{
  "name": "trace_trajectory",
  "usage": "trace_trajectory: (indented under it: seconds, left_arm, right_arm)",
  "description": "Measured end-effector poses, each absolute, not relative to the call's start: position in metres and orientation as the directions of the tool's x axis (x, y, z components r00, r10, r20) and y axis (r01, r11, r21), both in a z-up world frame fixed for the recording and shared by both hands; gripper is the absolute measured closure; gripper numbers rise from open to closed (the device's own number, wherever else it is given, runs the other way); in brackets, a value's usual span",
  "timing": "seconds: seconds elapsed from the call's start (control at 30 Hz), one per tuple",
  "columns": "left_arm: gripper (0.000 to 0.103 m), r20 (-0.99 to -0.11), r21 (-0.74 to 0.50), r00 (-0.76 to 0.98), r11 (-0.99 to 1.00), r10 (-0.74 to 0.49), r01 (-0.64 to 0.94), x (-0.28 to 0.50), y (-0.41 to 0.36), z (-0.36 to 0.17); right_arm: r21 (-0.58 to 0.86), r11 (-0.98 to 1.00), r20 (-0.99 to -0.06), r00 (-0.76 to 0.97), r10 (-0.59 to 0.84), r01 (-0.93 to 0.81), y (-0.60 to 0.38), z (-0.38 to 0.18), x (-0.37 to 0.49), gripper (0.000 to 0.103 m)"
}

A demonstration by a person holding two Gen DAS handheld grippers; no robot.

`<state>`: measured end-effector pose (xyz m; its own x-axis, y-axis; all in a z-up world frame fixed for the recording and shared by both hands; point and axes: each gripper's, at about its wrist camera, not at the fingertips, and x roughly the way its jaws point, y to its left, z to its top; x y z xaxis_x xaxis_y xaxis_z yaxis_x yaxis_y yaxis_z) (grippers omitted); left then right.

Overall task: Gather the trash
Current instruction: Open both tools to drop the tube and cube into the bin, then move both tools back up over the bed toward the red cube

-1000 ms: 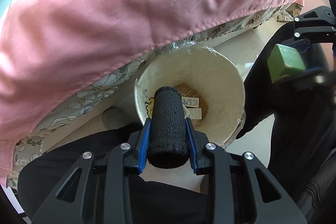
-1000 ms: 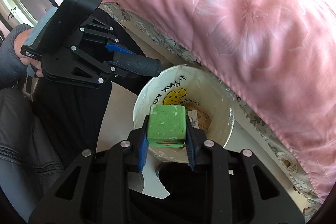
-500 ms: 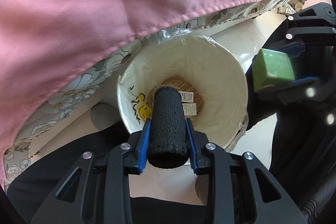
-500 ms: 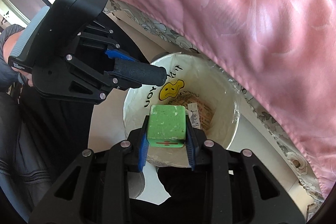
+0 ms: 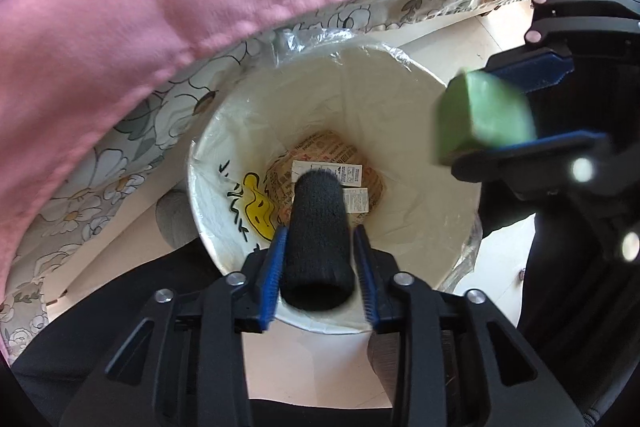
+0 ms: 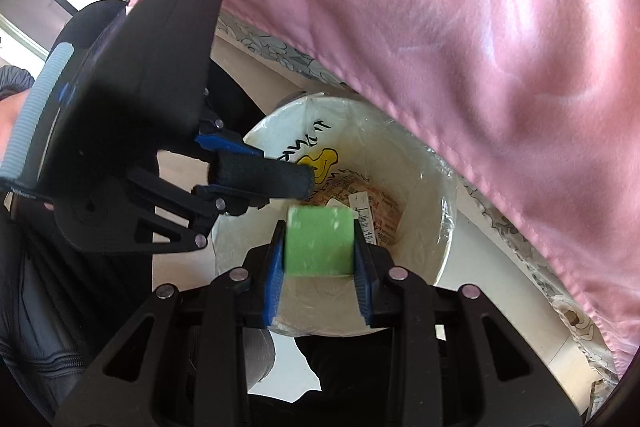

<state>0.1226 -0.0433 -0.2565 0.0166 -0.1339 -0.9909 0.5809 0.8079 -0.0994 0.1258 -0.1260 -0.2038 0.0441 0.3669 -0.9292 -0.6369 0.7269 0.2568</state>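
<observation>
Pink bedding [image 5: 200, 7] overhangs a white lined bin [image 5: 420, 131] on the floor. Above the bin's near rim, the left gripper [image 5: 318, 263] is opening, its jaws parted from the black foam roll [image 5: 318, 239] between them. To the right, the right gripper [image 6: 318, 255] is opening around a green block [image 6: 320, 241].
</observation>
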Motion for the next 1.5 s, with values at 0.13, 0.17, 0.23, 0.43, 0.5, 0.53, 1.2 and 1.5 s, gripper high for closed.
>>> trace_trajectory:
  seconds: [0.13,0.17,0.23,0.43,0.5,0.53,1.2,1.5]
  left_arm:
    - [0.011,-0.99,-0.107,0.013,0.796,-0.143,0.596,0.121,-0.045,-0.256]
    - [0.007,-0.99,-0.112,0.006,0.794,-0.144,0.598,0.121,-0.046,-0.256]
    - [0.005,-0.992,-0.101,0.003,0.79,-0.13,0.605,0.119,-0.047,-0.258]
    - [0.005,-0.992,-0.098,0.006,0.789,-0.128,0.607,0.117,-0.05,-0.255]
    - [0.005,-0.991,-0.098,0.013,0.789,-0.133,0.606,0.116,-0.05,-0.253]
    - [0.005,-0.991,-0.098,0.016,0.792,-0.135,0.603,0.115,-0.049,-0.251]
    - [0.005,-0.895,0.029,0.381,0.82,-0.233,0.571,0.136,-0.021,-0.092]
    - [0.005,-0.856,0.079,0.455,0.807,-0.246,0.585,0.154,-0.046,-0.055]
  right_arm:
    - [0.226,0.742,-0.935,0.072,0.346,-0.632,-0.123,-0.2,0.129,0.02]
    - [0.226,0.743,-0.935,0.074,0.347,-0.631,-0.123,-0.199,0.129,0.015]
    - [0.21,0.753,-0.94,0.083,0.331,-0.624,-0.123,-0.199,0.13,0.007]
    - [0.222,0.761,-0.936,0.085,0.341,-0.61,-0.129,-0.199,0.13,0.007]
    - [0.227,0.763,-0.931,0.096,0.353,-0.605,-0.14,-0.199,0.131,0.007]
    - [0.228,0.766,-0.927,0.107,0.359,-0.601,-0.143,-0.195,0.13,0.007]
    - [0.13,0.798,-0.843,0.359,0.401,-0.588,-0.222,-0.083,0.135,0.007]
    - [0.052,0.774,-0.807,0.429,0.405,-0.631,-0.268,-0.036,0.168,0.007]
